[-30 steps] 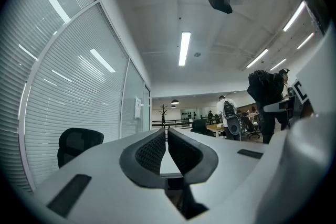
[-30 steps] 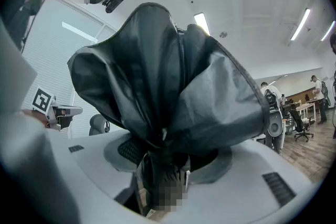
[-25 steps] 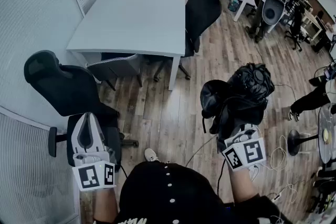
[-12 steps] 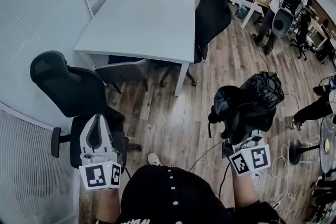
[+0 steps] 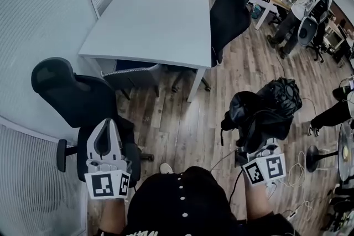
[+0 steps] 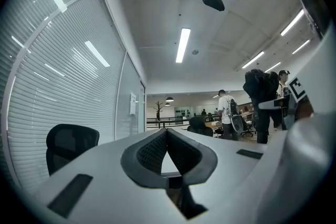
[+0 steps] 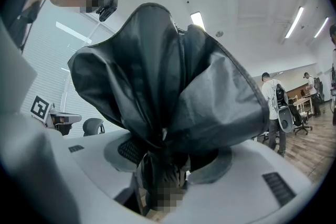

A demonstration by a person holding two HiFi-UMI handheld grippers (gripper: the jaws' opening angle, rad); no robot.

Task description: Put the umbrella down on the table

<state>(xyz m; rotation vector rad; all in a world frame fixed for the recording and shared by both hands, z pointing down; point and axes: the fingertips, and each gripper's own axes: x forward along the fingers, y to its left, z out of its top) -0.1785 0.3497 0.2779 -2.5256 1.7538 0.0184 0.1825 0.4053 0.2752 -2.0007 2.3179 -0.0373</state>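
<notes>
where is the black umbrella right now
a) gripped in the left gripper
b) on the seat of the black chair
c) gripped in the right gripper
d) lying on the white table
c: the right gripper view shows the umbrella clamped between the jaws of the right gripper. It is not yet on the table, and the left gripper has its jaws together with nothing between them.

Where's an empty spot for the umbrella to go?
The whole white table top looks bare, from the window wall on its left to the black chair at its right corner. The floor by the umbrella is crowded with cables.
</notes>
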